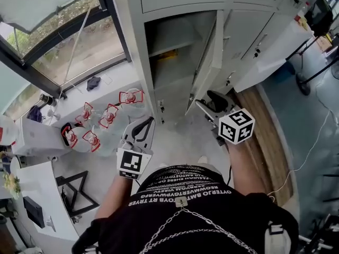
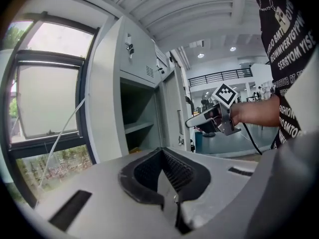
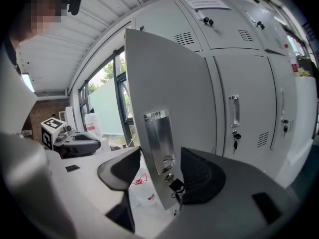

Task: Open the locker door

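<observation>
Locker door [image 1: 209, 57] stands open, top centre of the head view. My right gripper [image 3: 158, 169] has its fingers spread either side of the door's handle [image 3: 160, 141]. My left gripper [image 2: 162, 153], fingers closed on nothing, hangs lower left, near red-labelled bottles [image 1: 108, 115] on the floor [image 1: 180, 142].

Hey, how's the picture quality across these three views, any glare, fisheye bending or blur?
Head view: sharp and evenly lit, only the inside of the open locker shaded. Left gripper view: strong fisheye, dark corners, window washed out. Right gripper view: same fisheye bending the locker door, bright reflection on its metal handle plate.
</observation>
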The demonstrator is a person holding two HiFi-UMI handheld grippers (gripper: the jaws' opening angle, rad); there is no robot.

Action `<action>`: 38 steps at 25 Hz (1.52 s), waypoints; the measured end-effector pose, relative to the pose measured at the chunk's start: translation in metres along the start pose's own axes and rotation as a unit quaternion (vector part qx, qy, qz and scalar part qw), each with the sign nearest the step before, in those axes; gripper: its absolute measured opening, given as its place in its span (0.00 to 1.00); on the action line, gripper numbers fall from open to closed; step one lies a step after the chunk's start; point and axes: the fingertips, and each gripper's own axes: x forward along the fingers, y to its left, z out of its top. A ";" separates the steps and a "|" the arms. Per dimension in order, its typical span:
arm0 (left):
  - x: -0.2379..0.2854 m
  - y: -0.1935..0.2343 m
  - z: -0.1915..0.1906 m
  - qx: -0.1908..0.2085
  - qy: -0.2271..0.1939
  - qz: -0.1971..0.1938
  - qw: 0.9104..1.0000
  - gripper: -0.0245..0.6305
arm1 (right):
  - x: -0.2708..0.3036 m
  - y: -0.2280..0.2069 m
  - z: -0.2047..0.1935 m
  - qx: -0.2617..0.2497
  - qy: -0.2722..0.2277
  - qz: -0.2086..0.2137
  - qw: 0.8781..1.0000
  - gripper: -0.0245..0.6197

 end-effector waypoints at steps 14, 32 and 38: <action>0.088 -0.101 0.058 0.008 -0.014 -0.019 1.000 0.04 | -0.076 -0.076 -0.012 -0.027 0.020 0.028 0.999 0.45; 0.083 -0.162 0.066 -0.023 0.011 0.131 0.991 0.04 | -0.108 -0.109 -0.026 -0.049 0.018 0.143 0.988 0.31; 0.051 -0.160 0.059 -0.032 0.035 0.182 0.982 0.04 | -0.146 -0.104 -0.003 -0.081 -0.085 0.127 0.985 0.03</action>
